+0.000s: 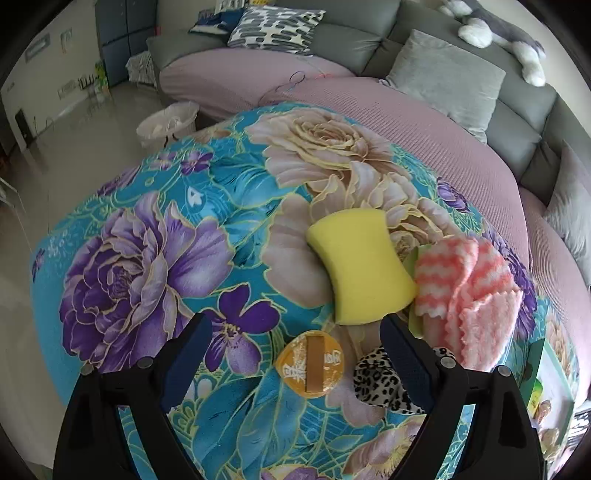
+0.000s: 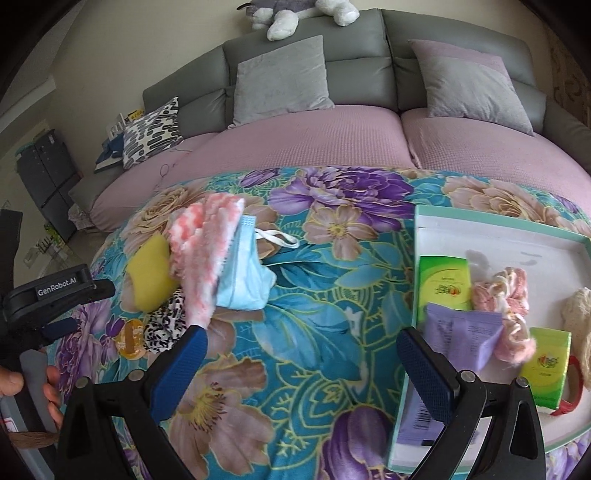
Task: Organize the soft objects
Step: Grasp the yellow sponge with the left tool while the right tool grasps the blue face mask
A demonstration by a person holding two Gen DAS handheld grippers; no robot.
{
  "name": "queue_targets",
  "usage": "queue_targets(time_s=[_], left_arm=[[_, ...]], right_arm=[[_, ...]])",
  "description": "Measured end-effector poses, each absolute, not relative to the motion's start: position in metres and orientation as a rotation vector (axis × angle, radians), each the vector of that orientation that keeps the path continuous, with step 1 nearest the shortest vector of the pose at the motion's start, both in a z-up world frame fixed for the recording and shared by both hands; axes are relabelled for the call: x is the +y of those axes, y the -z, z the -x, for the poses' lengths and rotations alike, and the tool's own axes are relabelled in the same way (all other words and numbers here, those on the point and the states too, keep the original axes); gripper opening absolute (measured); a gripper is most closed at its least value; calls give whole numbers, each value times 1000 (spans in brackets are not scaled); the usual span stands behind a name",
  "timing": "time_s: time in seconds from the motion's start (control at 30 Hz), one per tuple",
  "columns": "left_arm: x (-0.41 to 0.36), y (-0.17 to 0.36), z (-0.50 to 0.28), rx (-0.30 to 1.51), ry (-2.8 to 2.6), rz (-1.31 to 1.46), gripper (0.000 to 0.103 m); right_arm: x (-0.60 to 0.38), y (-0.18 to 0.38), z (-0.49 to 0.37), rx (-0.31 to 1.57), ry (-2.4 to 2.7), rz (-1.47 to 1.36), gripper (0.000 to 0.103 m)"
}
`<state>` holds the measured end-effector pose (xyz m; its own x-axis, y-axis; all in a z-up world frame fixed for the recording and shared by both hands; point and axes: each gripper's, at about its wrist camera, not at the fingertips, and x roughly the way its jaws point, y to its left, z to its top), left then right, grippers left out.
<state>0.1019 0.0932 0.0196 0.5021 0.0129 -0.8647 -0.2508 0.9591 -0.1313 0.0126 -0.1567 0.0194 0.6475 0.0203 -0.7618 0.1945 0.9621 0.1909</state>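
The left claw [image 1: 295, 373] hangs spread wide and empty over the floral blanket [image 1: 155, 229] that covers the surface. Between its fingers [image 1: 406, 365] lies a round orange disc [image 1: 310, 367], untouched. Beside the right finger, partly hidden by it, sits a leopard-print scrunchie [image 1: 373, 380]. Just beyond these rests the yellow sponge [image 1: 364, 266], and touching its right side is a crumpled pink-and-white cloth [image 1: 469, 291]. Behind the blanket runs a sofa [image 1: 443, 122] with a pink cover, grey cushions and a plush toy [image 1: 495, 33] on its backrest; a white basket [image 1: 168, 120] stands on the floor to the left.

The right claw [image 2: 303, 354] is likewise spread and holds nothing, hovering above bare blanket. Its right finger overlaps the near edge of a green-rimmed tray [image 2: 498, 225]. In the tray lie a purple packet [image 2: 461, 332], two green tissue packs [image 2: 445, 288], a pink yarn bundle [image 2: 506, 295] and a cream item at the far right edge, too cut off to identify. Farther left, the pile shows again, with a blue face mask [image 2: 245, 277] touching the cloth's right side. At the left edge of this view the other tool appears, gripped by a hand [image 2: 44, 387].
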Motion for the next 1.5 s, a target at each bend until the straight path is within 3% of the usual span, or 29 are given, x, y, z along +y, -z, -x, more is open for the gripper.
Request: queue_targets(time_s=[0.37,0.67,1.0,1.23,1.5], left_arm=[[108,-5,-107,1076,-153,309,93],[100,1,-127,1062,-98,356,93],[70,9,-149,1059,-36,390,93],[74,24,-162,1062,-71,414,92],[67,29,-167,1036,-53,405,92]], right_arm=[[-109,-10,-32,876,-25,-220,103],[-124,-8,-44,839,24,-277,102],[-136,-8,-62,827,33,-300,76],[-139,2,-68,853,20,-322,52],[-141,8,-67,863,-1,-349,38]])
